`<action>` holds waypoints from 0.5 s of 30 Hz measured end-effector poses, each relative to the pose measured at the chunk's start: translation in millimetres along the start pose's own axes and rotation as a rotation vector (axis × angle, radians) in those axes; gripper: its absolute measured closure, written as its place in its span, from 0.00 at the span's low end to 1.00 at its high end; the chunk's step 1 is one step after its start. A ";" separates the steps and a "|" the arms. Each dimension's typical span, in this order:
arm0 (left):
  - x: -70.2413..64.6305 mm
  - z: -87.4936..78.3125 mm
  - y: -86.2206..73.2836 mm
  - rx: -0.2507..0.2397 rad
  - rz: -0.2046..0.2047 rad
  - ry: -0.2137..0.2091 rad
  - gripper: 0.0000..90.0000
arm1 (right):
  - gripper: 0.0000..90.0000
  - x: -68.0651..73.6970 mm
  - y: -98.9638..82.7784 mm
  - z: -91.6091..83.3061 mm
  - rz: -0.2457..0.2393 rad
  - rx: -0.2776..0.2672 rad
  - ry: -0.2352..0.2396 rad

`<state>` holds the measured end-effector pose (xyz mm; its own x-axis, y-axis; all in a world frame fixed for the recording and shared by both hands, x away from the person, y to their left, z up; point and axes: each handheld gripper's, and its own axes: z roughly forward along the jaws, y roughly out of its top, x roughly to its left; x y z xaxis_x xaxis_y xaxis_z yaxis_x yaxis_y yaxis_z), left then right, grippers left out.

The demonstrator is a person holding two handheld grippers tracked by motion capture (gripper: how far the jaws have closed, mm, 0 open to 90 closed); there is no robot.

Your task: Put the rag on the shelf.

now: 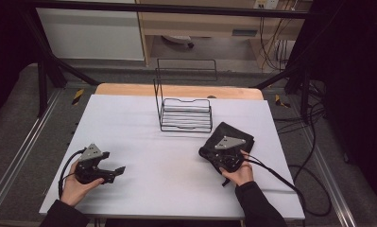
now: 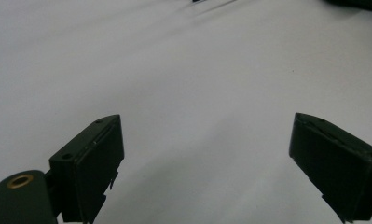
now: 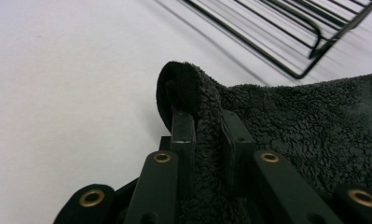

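A dark grey fleecy cloth (image 1: 233, 135) lies on the white table (image 1: 143, 137) at the right, in front of the black wire rack (image 1: 185, 113). My right gripper (image 1: 213, 152) is shut on the cloth's near left edge. In the right gripper view the cloth (image 3: 291, 126) is pinched between the two black jaws, and a fold curls over the left fingertip (image 3: 181, 126). My left gripper (image 1: 116, 166) rests near the table's front left, held by a hand, pointing right. Its jaws stand wide apart over bare table (image 2: 197, 102), with nothing between the fingers (image 2: 97, 163).
The wire rack (image 3: 286, 32) stands at the table's back centre, just beyond the cloth. Black cables (image 1: 290, 182) trail from both grippers off the table edges. A dark metal frame (image 1: 49, 61) surrounds the table.
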<state>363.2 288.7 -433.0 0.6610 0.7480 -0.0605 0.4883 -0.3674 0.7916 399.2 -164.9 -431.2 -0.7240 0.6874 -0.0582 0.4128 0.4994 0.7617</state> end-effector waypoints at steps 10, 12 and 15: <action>-0.4 -0.3 0.3 0.000 0.005 -0.001 0.11 | 0.87 22.0 4.8 1.5 -0.040 0.003 0.065; -0.6 -0.5 0.3 -0.001 0.005 -0.001 0.11 | 0.87 26.5 5.7 2.4 -0.053 0.008 0.078; -0.9 -0.5 0.4 0.001 0.005 -0.001 0.11 | 0.87 28.8 5.6 2.3 -0.063 0.004 0.094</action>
<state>362.5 288.2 -432.3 0.6637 0.7458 -0.0570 0.4854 -0.3714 0.7915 381.9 -141.1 -430.1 -0.7972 0.6020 -0.0455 0.3664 0.5423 0.7561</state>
